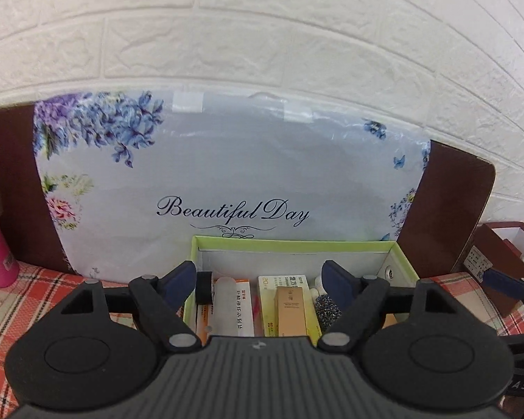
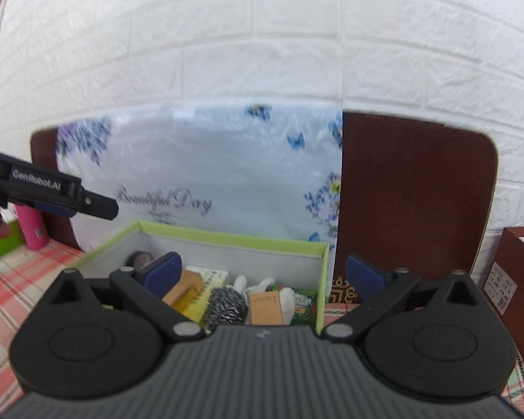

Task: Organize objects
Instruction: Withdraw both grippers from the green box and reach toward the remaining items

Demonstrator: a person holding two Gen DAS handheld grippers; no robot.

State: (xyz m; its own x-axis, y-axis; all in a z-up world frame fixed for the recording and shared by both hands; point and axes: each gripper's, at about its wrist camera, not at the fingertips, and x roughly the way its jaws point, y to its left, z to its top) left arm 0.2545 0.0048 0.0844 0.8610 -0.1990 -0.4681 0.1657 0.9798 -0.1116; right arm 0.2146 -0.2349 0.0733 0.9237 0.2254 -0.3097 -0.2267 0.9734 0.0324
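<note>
the left gripper (image 1: 260, 279) hangs with its blue pads spread wide and nothing between them, poised over the near edge of the green-rimmed box (image 1: 297, 243). straight ahead of its fingers, inside the box, lie a frosted tube (image 1: 227, 305), a tan carton (image 1: 291, 309) and a speckled scrubber ball (image 1: 326, 305). the right gripper (image 2: 263, 274) is likewise released and empty, just short of the same box (image 2: 234, 235), whose right wall runs between its pads. the scrubber ball (image 2: 226, 305) sits just beyond its left pad. behind the box stands a floral "beautiful day" bag (image 1: 227, 174).
</note>
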